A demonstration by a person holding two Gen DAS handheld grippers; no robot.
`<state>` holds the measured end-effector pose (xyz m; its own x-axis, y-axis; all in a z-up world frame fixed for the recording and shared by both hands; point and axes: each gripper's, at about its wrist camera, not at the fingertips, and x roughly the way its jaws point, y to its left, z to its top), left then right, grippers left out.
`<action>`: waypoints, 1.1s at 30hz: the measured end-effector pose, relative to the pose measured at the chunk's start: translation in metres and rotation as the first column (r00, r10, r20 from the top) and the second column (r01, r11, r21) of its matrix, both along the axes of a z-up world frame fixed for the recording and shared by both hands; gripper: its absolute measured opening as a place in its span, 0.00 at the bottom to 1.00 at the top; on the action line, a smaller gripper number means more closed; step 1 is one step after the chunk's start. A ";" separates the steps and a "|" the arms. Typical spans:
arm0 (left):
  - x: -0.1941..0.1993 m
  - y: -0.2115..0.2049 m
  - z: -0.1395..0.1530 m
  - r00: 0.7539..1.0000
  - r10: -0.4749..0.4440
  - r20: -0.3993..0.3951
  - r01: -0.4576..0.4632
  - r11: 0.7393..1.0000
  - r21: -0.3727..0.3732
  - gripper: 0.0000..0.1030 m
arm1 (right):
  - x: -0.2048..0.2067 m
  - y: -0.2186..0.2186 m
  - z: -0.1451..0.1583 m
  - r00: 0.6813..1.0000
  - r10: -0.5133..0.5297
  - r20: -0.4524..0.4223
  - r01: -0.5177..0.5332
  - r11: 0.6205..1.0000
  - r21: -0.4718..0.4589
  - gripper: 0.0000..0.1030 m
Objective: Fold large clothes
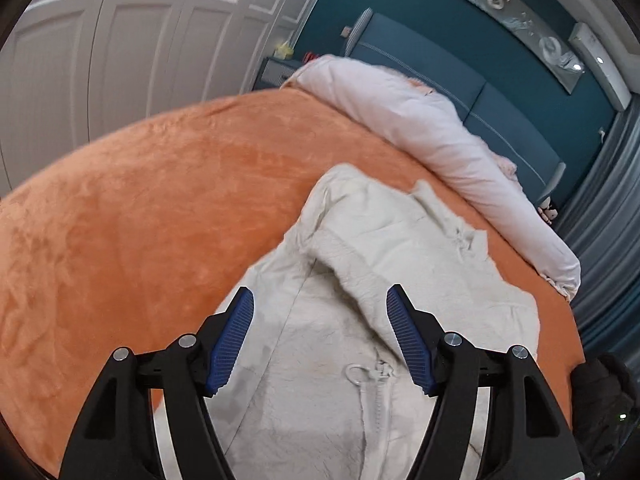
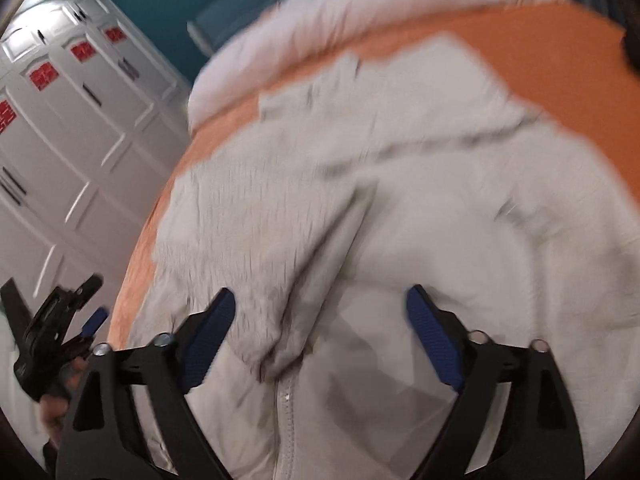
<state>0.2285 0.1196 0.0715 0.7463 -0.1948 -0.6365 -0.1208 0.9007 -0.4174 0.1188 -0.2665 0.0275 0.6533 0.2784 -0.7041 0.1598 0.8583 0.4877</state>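
A cream fleece zip jacket point(image 1: 360, 280) lies spread and rumpled on the orange bedspread point(image 1: 140, 220). Its zipper with a ring pull point(image 1: 360, 374) runs between my left fingers. My left gripper point(image 1: 320, 304) is open and empty, just above the jacket's front. In the right wrist view the same jacket point(image 2: 400, 200) fills the frame, blurred, with the zipper point(image 2: 286, 420) at the bottom. My right gripper point(image 2: 320, 304) is open and empty over a fold of the jacket. The left gripper point(image 2: 86, 312) shows at the lower left of that view.
A rolled white duvet point(image 1: 420, 132) lies along the far side of the bed, against a blue headboard point(image 1: 480, 88). White wardrobe doors point(image 1: 120, 60) stand beyond the bed's left edge. A dark object point(image 1: 604, 400) sits at the bed's right edge. Grey curtains point(image 1: 608, 220) hang at the right.
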 end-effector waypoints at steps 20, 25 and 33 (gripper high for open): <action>0.085 -0.058 -0.004 0.997 -0.077 0.019 0.074 0.992 0.104 0.64 | 0.099 -0.069 0.055 0.981 -0.061 0.185 0.109 0.959 -0.262 0.45; 0.117 -0.064 -0.017 0.999 -0.045 -0.021 0.047 0.995 0.083 0.64 | 0.124 -0.056 0.021 0.995 -0.046 0.090 0.068 0.963 -0.262 0.64; 0.137 -0.066 -0.061 0.993 0.007 -0.118 0.012 0.987 0.161 0.53 | 0.112 -0.049 0.046 0.964 -0.039 0.264 0.096 0.974 -0.206 0.07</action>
<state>0.3658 0.0541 0.0106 0.6638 -0.0843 -0.7432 -0.1584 0.9552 -0.2499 0.2309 -0.3157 0.0732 0.8318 0.0882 -0.5480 0.1148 0.9386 0.3254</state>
